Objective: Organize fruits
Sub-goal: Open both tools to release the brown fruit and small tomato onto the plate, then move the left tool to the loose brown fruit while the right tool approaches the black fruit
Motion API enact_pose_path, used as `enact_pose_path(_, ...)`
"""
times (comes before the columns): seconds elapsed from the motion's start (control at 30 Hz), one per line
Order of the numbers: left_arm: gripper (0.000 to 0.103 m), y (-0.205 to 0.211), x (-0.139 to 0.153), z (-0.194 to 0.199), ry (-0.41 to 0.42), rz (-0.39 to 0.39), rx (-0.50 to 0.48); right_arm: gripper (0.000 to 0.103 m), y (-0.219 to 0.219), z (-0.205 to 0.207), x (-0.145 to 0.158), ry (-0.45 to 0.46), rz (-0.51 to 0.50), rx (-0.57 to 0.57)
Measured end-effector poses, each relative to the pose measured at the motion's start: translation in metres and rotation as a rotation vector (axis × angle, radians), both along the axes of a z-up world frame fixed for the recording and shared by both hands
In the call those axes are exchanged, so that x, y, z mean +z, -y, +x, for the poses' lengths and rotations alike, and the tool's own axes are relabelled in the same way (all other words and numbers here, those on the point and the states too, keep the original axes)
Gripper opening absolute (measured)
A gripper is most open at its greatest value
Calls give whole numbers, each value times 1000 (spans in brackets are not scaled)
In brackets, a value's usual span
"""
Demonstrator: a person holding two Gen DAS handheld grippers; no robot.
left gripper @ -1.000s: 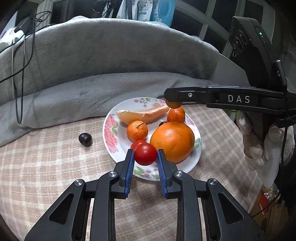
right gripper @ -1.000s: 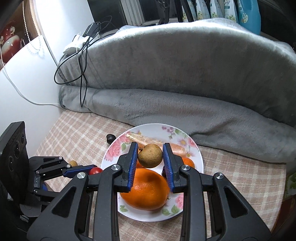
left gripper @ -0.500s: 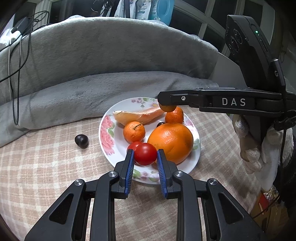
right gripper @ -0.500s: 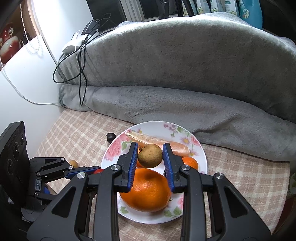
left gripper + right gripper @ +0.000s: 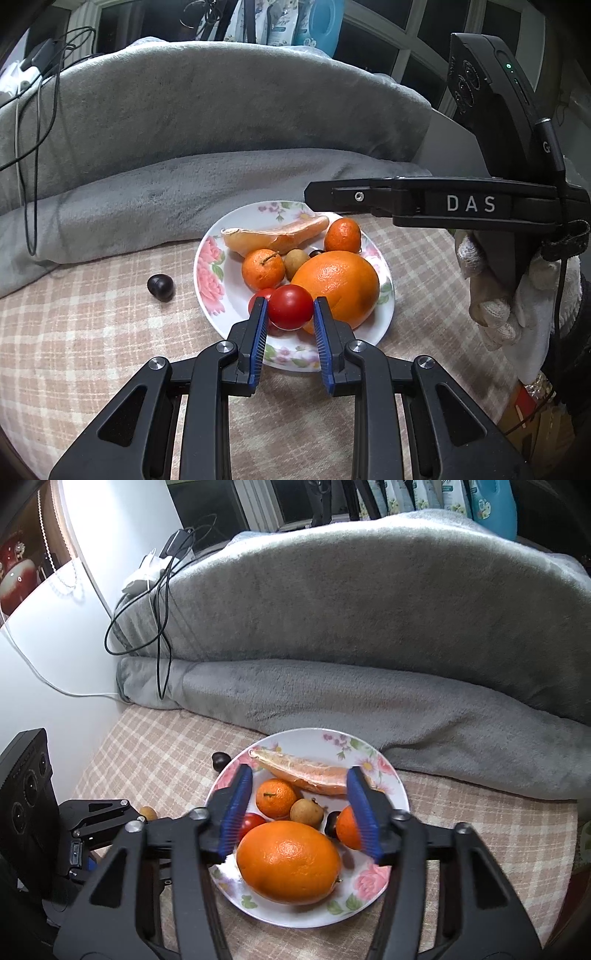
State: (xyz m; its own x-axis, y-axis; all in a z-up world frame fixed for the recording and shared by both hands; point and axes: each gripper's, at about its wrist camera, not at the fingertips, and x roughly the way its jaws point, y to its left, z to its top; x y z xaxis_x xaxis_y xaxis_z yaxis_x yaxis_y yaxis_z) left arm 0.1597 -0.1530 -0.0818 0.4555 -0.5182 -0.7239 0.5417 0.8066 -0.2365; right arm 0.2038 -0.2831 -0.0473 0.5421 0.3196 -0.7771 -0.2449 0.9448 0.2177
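A round red tomato was clamped in the left hand-held gripper above the flowered white plate. The right hand-held gripper was seen opening over it, empty, a small brown fruit lying below. A tan fruit off-plate was shown only in the right view.

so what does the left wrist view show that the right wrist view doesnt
Only the left wrist view: a red tomato clamped in the left gripper, and a gloved hand holding the right gripper's body.

Only the right wrist view: the right gripper with its fingers opening, nothing between them, a small brown fruit lying off the plate on the cloth, and a white charger.

Both: the floral plate, big orange, tangerines, grapefruit wedge, dark fruit and grey blanket.
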Motion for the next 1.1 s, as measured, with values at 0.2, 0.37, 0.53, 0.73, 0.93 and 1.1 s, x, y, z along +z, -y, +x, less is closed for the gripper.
enact_pose_path(0.2, 42, -2, 5, -3, 14, -8, 0, 75, -1, -3, 4, 14, -4, -14)
enact_pose_path(0.37, 62, -2, 12, -6, 31, -11, 5, 85, 0, -5, 9, 30, 4, -24)
enact_pose_path(0.53, 71, -6, 15, -7, 36, -5, 25, 89, 0, -7, 13, 41, -1, -33)
enact_pose_path(0.73, 71, -14, 20, -9, 45, 9, 47, 89, -5, -9, 18, 48, -23, -31)
enact_pose_path(0.93, 71, -25, 25, -10, 53, 12, 67, 89, -9, -10, 24, 56, -19, -27)
enact_pose_path(1.1, 71, -36, 28, -13, 64, 15, 91, 89, -15, -11, 28, 71, -39, -24)
